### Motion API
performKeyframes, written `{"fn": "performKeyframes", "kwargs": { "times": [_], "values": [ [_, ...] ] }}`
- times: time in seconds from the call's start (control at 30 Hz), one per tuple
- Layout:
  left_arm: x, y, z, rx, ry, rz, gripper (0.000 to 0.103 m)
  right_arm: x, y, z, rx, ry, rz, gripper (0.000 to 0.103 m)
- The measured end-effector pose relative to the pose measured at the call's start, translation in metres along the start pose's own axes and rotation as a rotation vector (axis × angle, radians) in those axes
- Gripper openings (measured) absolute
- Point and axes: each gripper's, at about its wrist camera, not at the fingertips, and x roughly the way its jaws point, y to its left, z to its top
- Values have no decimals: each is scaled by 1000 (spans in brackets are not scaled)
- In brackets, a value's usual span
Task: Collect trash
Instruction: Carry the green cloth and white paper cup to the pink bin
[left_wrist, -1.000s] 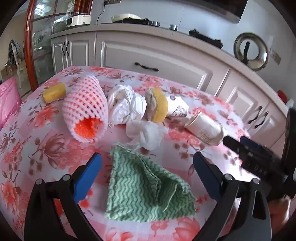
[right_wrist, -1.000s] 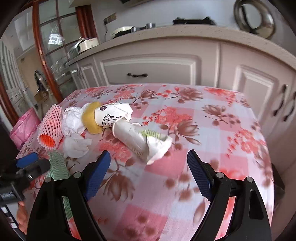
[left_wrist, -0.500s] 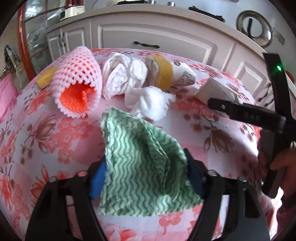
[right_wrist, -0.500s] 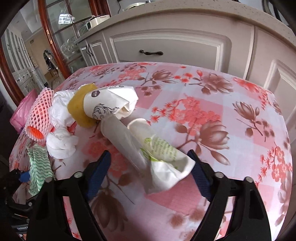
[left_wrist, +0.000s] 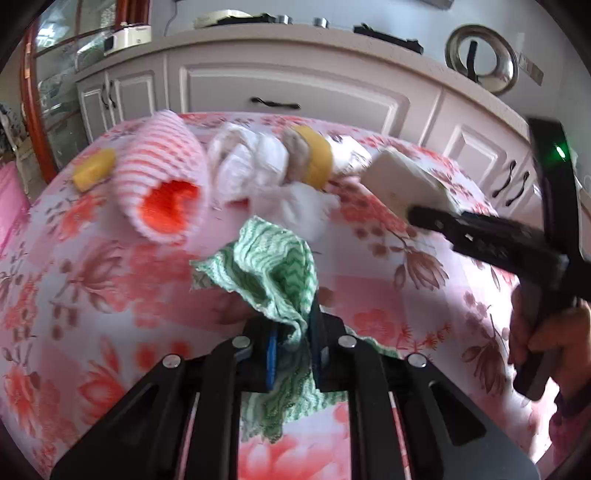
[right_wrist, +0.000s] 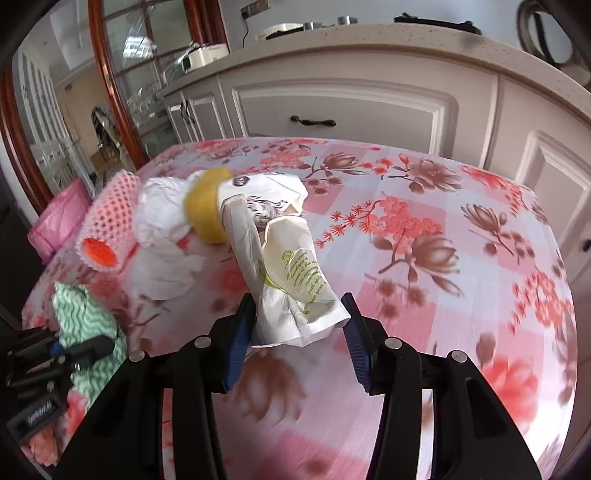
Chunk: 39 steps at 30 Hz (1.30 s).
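Left wrist view: the left hand-held gripper (left_wrist: 291, 345) is pinched tight on the green wavy cloth (left_wrist: 275, 267), which bunches up between the blue pads and drapes below them over the floral bench (left_wrist: 92, 295). Only this view catches the small yellow piece (left_wrist: 94, 168) at the far left edge, beside the pink foam net sleeve (left_wrist: 162, 184) with its orange opening facing the camera. The right wrist view gives what the left cannot: the right hand-held gripper (right_wrist: 299, 332) narrowed around the crumpled white paper cup (right_wrist: 295, 288), its pads against both flattened sides, green print on the creased wall. From the left camera that cup is just a pale blur at a dark finger tip. Behind it lies a second paper cup (right_wrist: 266, 203) with a drawn face, a yellow sponge (right_wrist: 207, 206) against it, then crumpled white tissue (right_wrist: 162, 214) near the sleeve. The cloth sits low left in this view, held in the other tool.
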Motion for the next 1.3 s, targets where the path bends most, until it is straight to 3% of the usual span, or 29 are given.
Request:
{"fn": "performKeyframes", "kwargs": {
  "times": [0.27,0.63,1.3],
  "values": [
    [-38,38,-3,-28,-69,28,14,-40,41,-21,11,-41,15,46],
    [-87,100,-26,-37,-121,86,14,-52,132,-37,-48,-44,97,46],
    [-182,214,-63,-145,-233,205,14,-50,309,-13,-301,-92,246,46]
  ]
}}
